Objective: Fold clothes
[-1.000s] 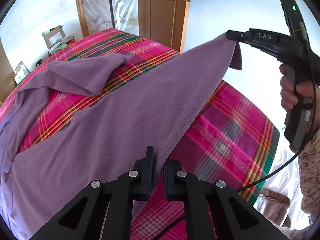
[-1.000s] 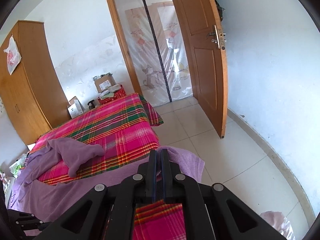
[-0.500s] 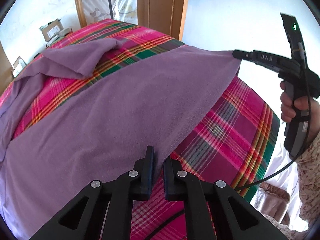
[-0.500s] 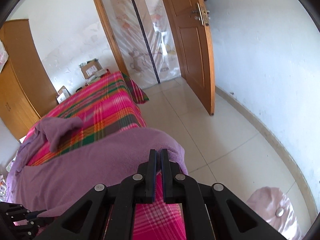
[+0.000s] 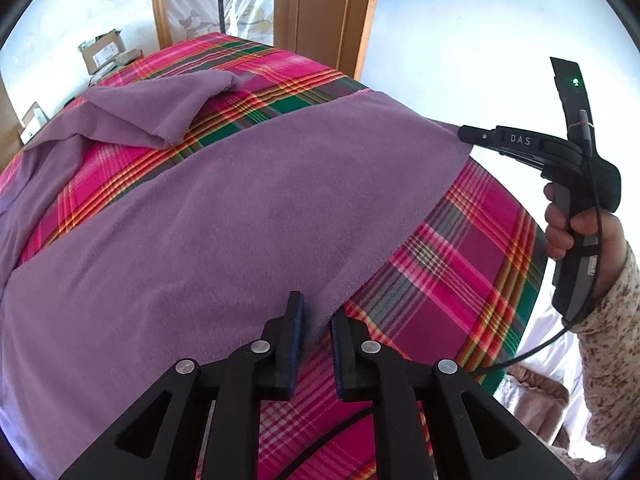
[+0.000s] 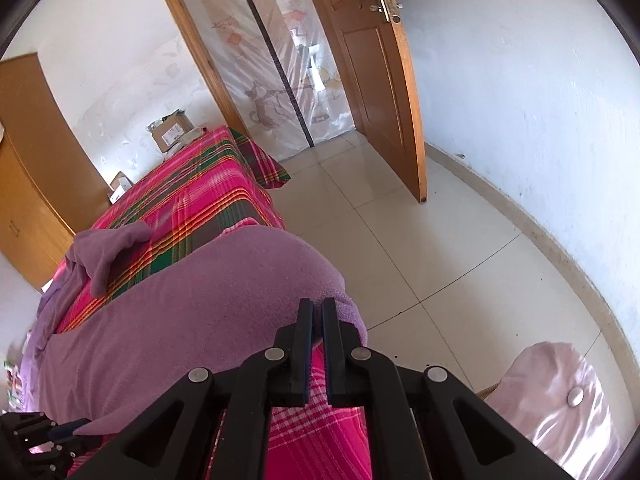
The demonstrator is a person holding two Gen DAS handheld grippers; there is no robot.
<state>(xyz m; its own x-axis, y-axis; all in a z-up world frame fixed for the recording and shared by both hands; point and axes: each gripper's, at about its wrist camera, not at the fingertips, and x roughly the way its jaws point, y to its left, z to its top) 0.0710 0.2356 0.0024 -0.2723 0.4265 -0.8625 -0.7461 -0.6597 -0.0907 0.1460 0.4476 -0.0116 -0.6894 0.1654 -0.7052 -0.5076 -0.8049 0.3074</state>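
Purple fleece garment (image 5: pixel 224 208) spread flat over the plaid-covered bed (image 5: pixel 472 248), one sleeve folded near the bed's far end. Left gripper (image 5: pixel 316 312) at the near hem: fingers (image 5: pixel 295 320) narrowly apart with the hem's corner between them. Right gripper (image 6: pixel 317 312) at the bed's door-side edge, fingers (image 6: pixel 306 320) clamped tight on the other hem corner, fabric pulled taut between both

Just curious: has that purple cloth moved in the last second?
Yes. The purple cloth has come down: its held edge was raised against the white wall, and now it lies spread low across the plaid bed.
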